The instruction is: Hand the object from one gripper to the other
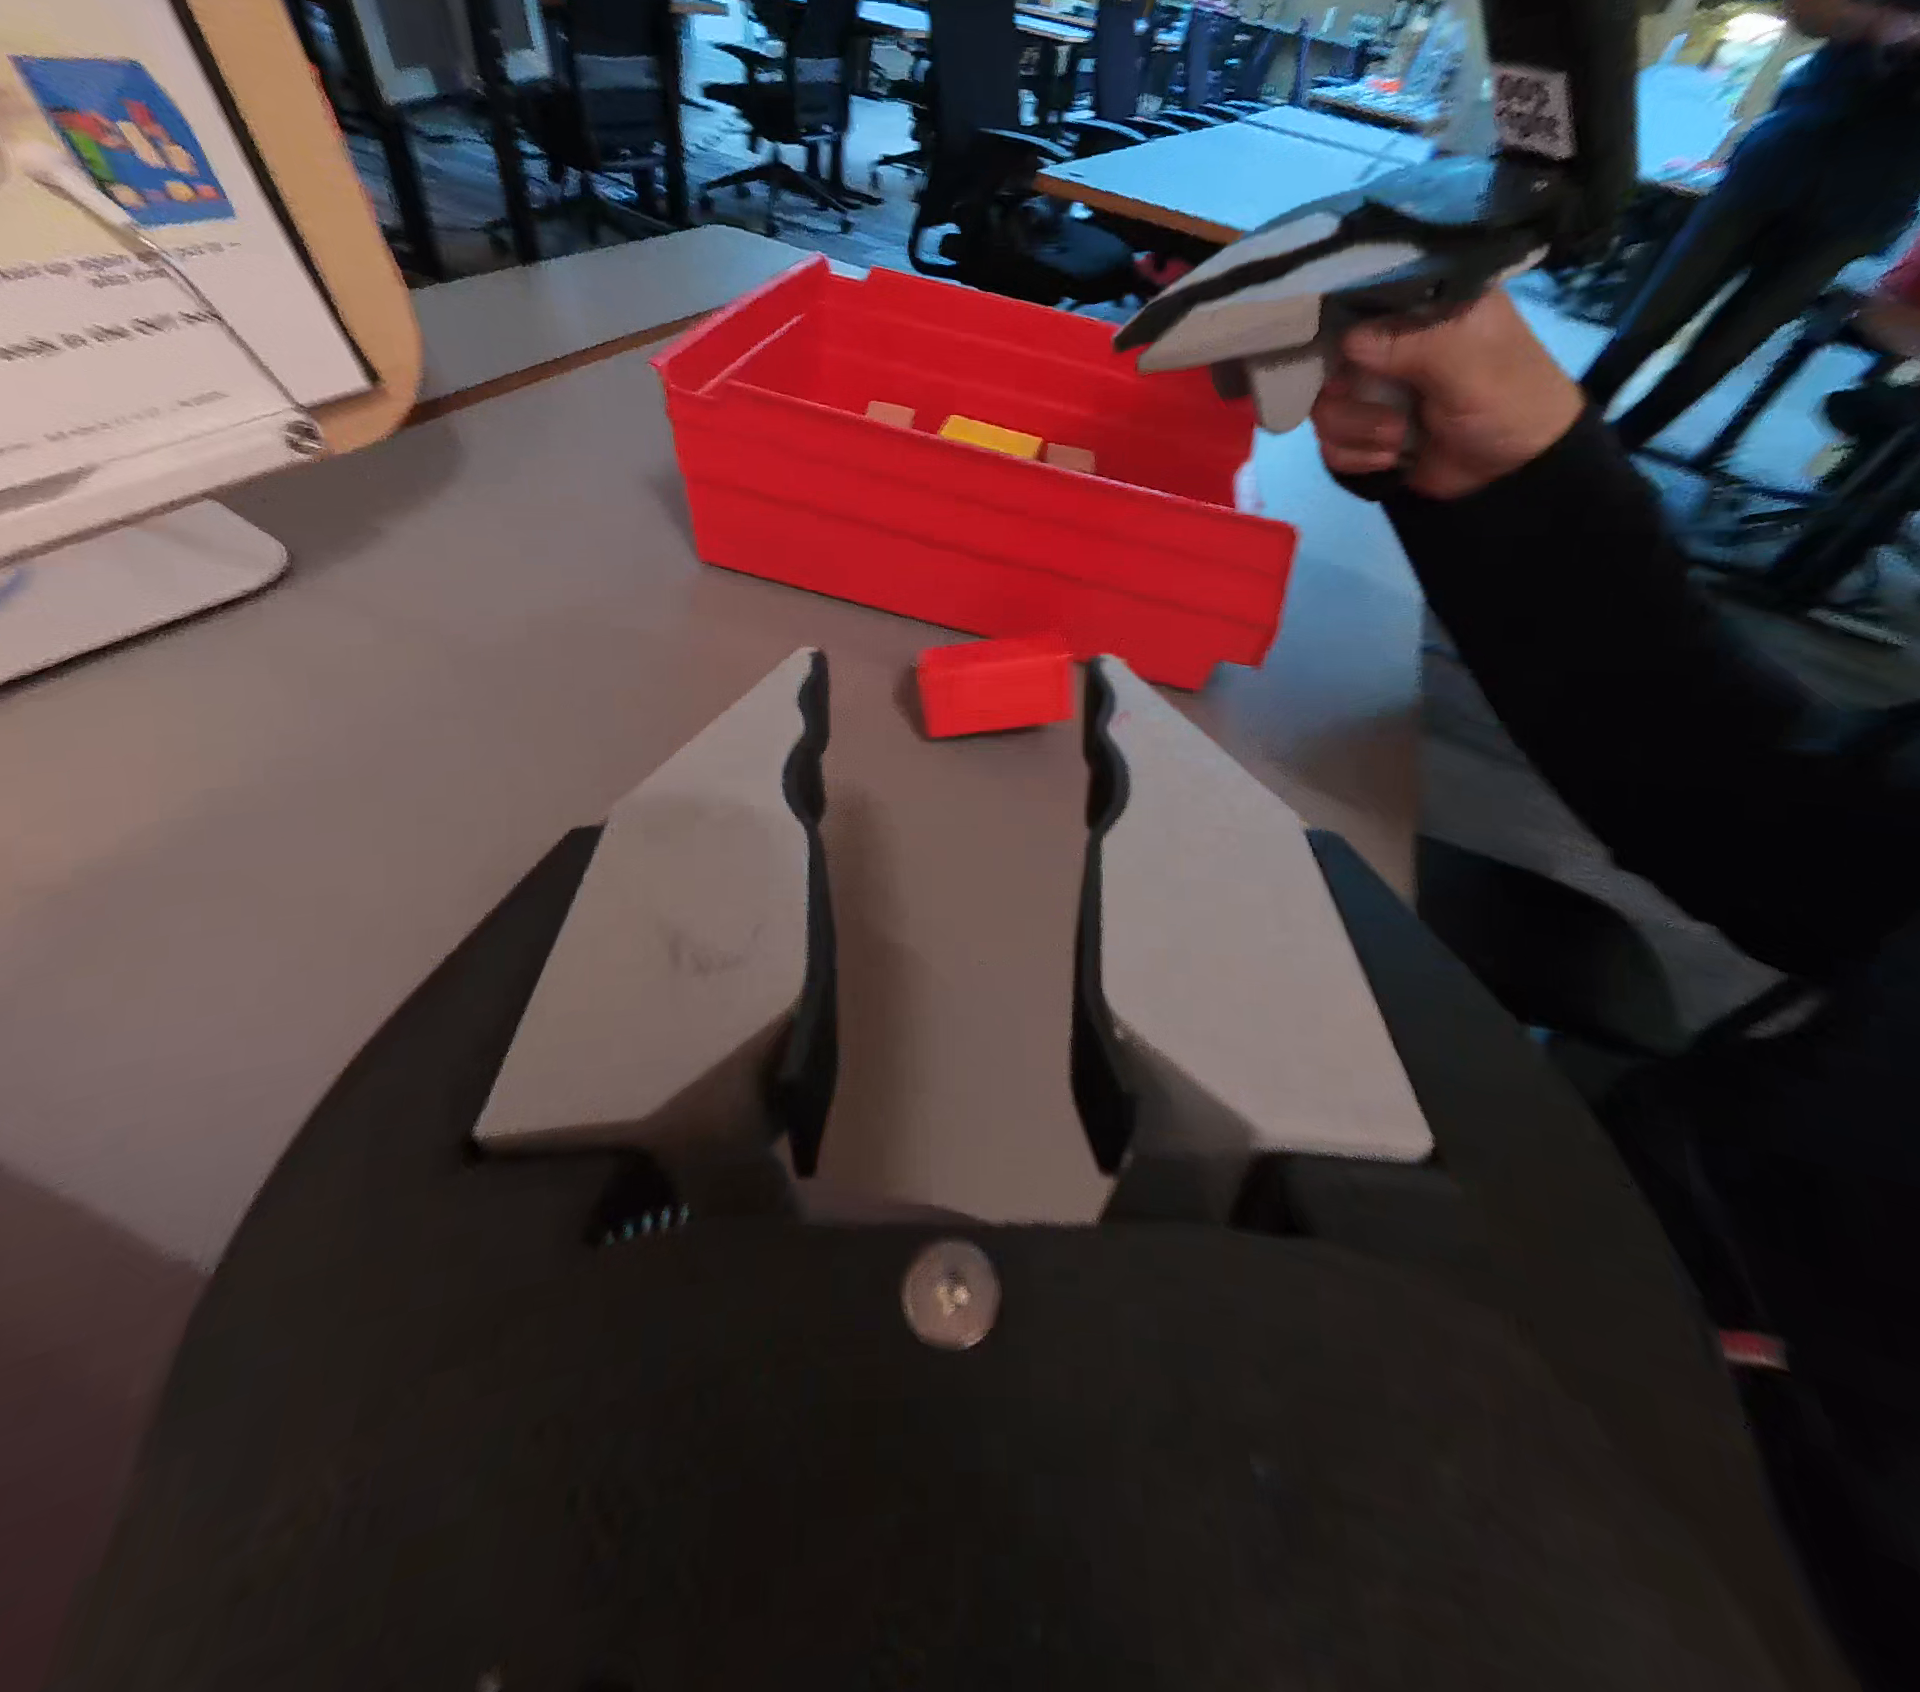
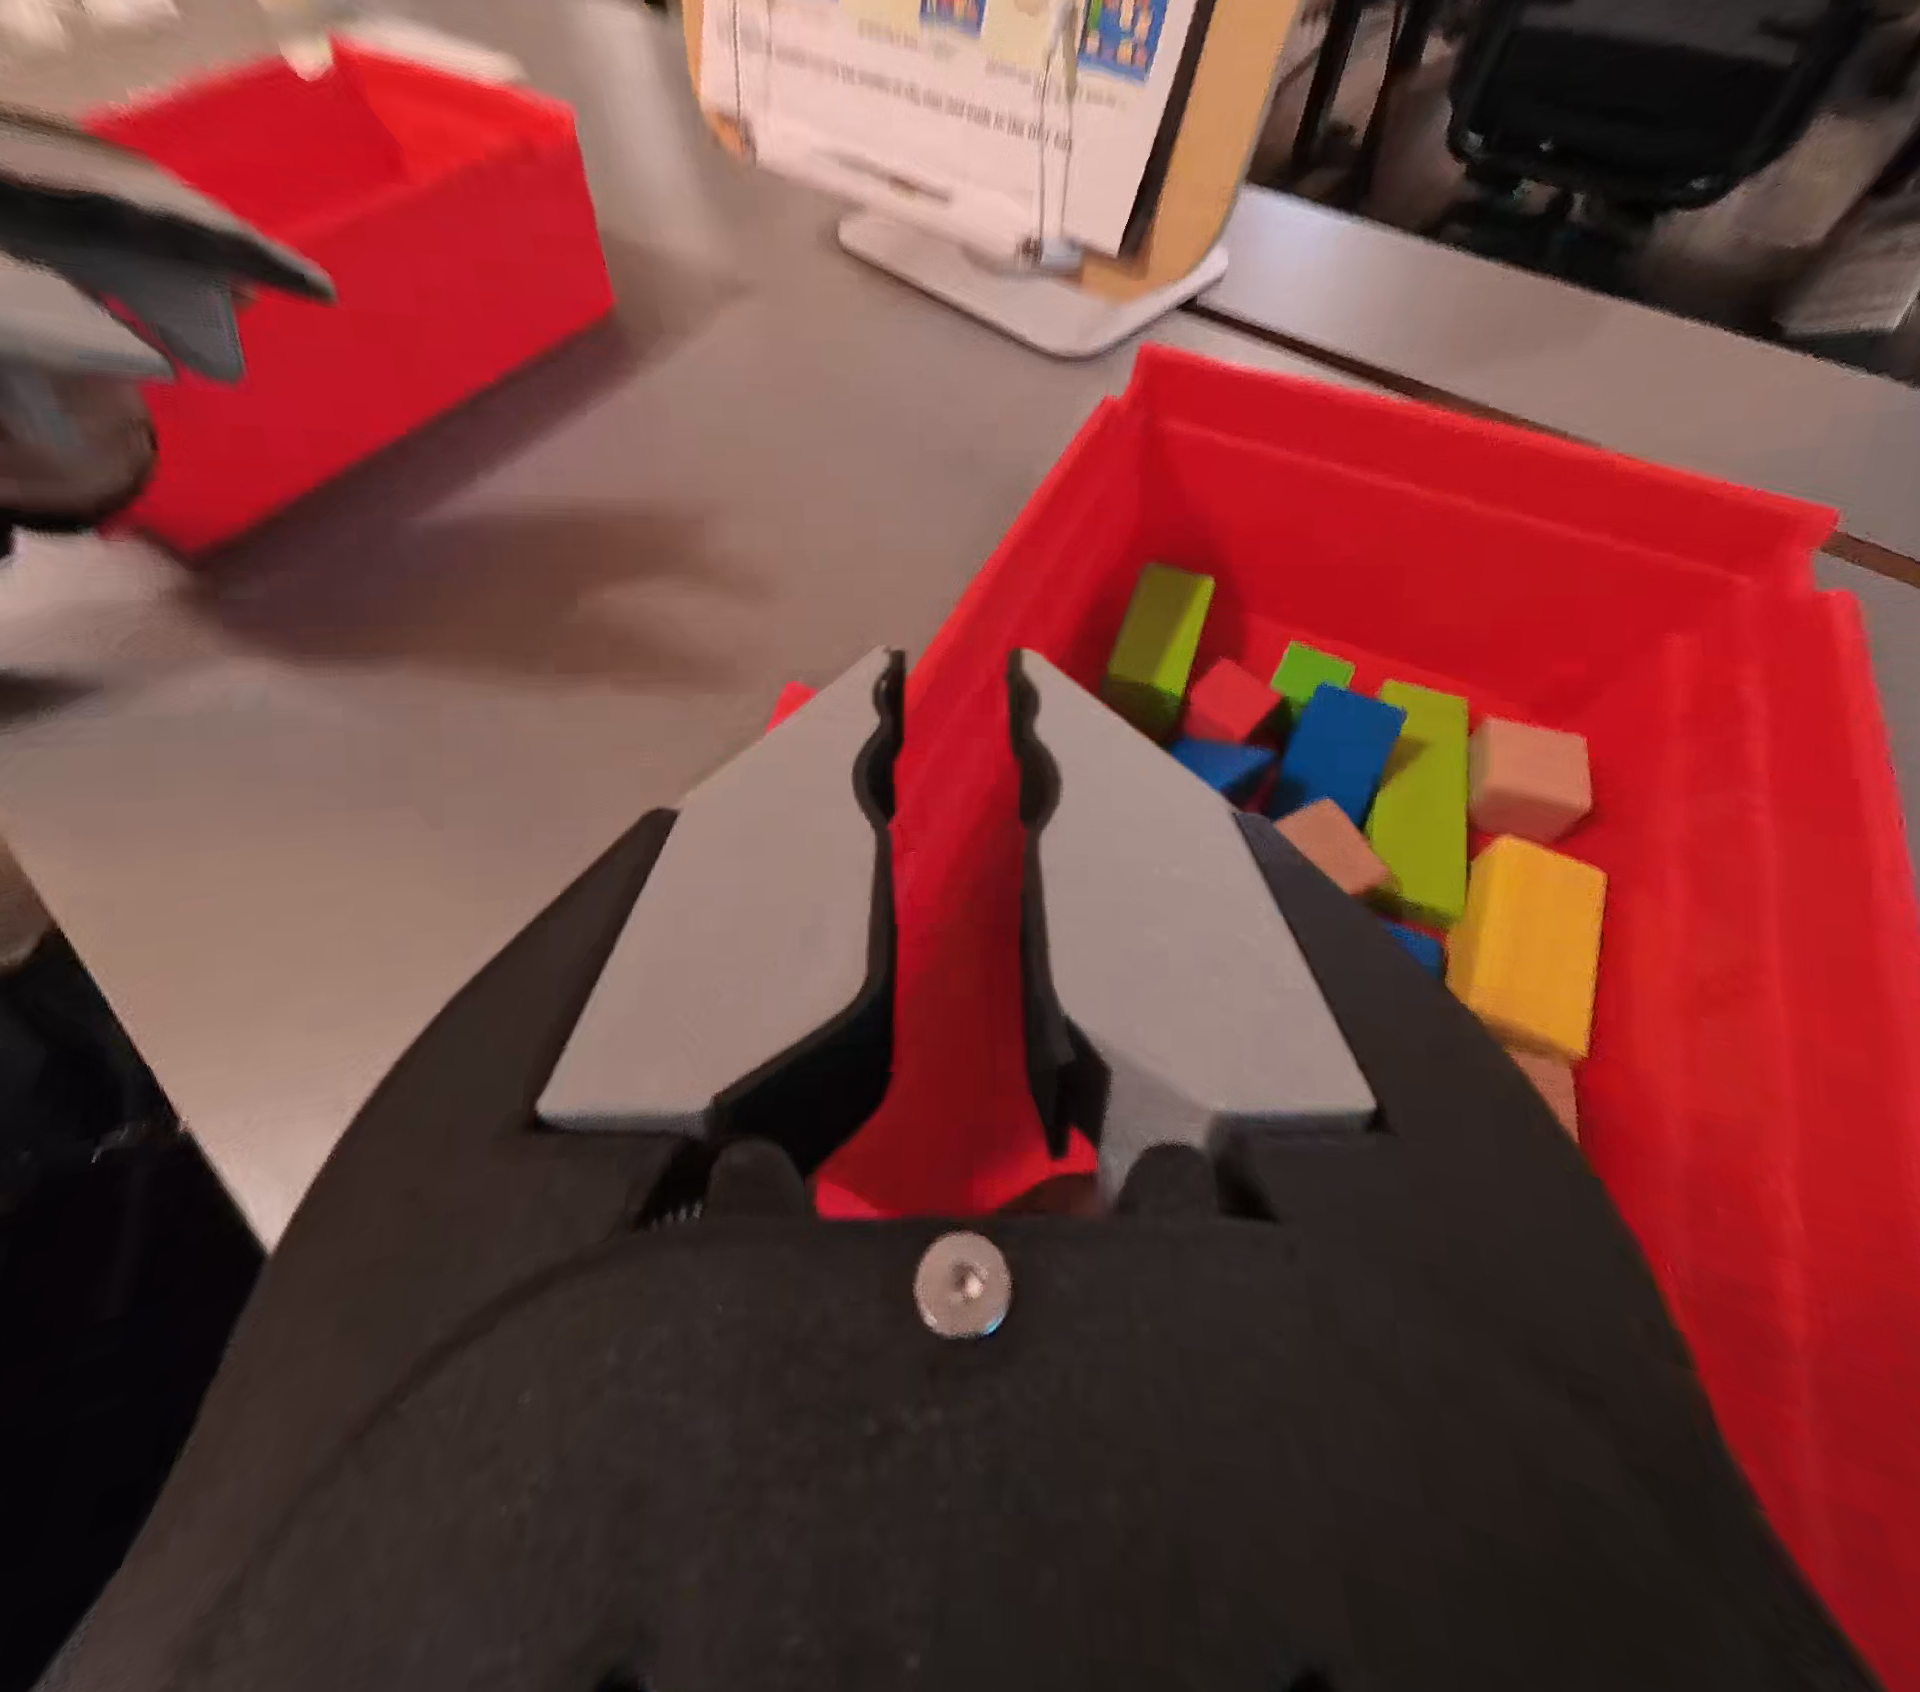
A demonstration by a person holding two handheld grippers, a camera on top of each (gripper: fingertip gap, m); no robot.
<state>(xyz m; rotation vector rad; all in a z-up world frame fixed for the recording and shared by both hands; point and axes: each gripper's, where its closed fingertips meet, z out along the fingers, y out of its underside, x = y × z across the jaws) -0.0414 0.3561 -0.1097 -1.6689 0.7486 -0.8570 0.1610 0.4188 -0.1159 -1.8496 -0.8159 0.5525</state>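
Observation:
A red block [image 1: 995, 686] lies on the grey table [image 1: 468, 707], just in front of a red bin [image 1: 977, 541]. My left gripper [image 1: 956, 671] is open, its fingertips on either side of the block. There is a clear gap between the left pad and the block, so it is not gripped. My right gripper [image 2: 956, 660] hovers over the near wall of the same bin [image 2: 1455, 479], jaws narrowly apart with nothing between the pads. In the left wrist view a hand holds it [image 1: 1143, 349] above the bin. The left gripper [image 2: 260, 312] shows blurred at the left edge of the right wrist view.
The bin holds several coloured blocks, among them green [image 2: 1158, 645], blue [image 2: 1340, 749] and yellow [image 2: 1527, 946]. A second red bin [image 2: 416, 240] stands farther left. A sign on a stand [image 2: 987, 32] is at the back. A person [image 1: 1818, 136] stands beyond the table. There is about 20 cm between the tips of the two grippers.

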